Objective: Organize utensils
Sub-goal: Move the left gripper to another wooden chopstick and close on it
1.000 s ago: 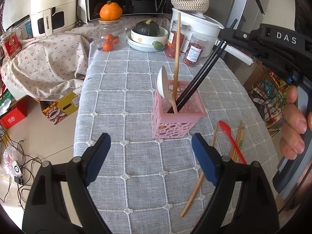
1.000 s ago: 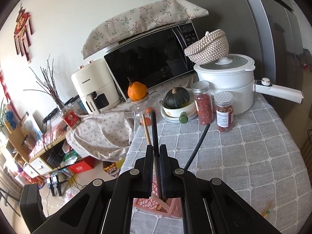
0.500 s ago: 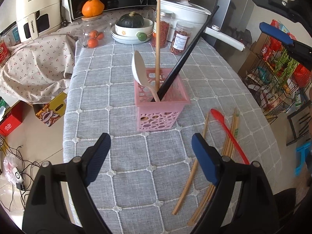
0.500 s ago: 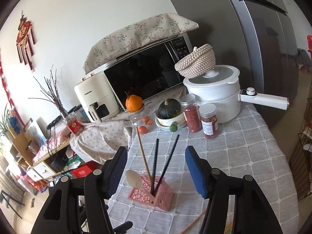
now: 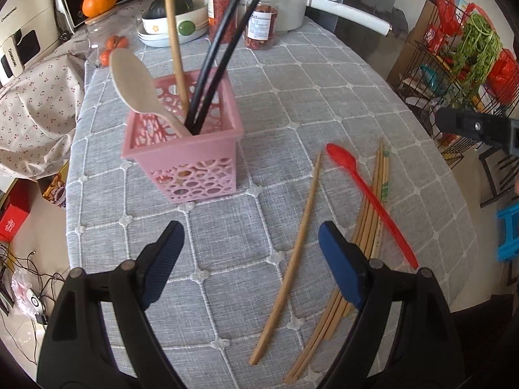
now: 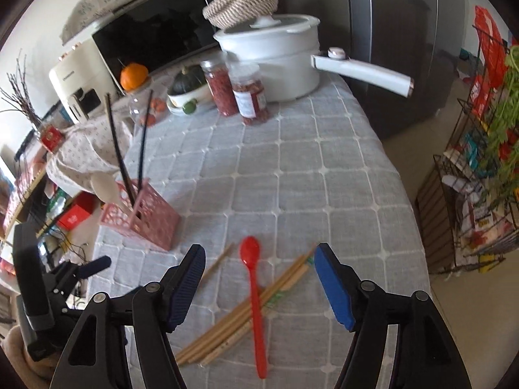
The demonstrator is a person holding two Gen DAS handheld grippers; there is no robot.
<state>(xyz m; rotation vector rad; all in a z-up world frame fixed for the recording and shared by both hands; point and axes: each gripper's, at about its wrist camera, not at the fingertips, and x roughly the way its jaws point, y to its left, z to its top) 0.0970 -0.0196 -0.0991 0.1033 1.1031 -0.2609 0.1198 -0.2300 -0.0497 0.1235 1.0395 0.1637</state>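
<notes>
A pink perforated basket (image 5: 191,165) stands on the grey checked tablecloth; it also shows in the right wrist view (image 6: 142,220). It holds a beige spoon (image 5: 136,87), a wooden stick (image 5: 175,35) and two black chopsticks (image 5: 220,32). A red spoon (image 5: 366,191) (image 6: 256,298), a bundle of bamboo chopsticks (image 5: 373,207) (image 6: 246,317) and a single wooden chopstick (image 5: 292,259) lie on the cloth. My left gripper (image 5: 249,259) is open and empty, just in front of the single chopstick. My right gripper (image 6: 259,285) is open and empty, above the red spoon.
A white pot with a long handle (image 6: 275,55), two red-filled jars (image 6: 240,90), a bowl with a squash (image 5: 175,16), an orange (image 5: 99,0) and a microwave stand at the back. A wire rack with groceries (image 6: 480,168) stands right of the table. The table's right edge (image 6: 408,201) is near.
My right gripper let go of the black chopsticks in the basket, opened, and dropped toward the red spoon. My left gripper moved closer and right, toward the loose utensils.
</notes>
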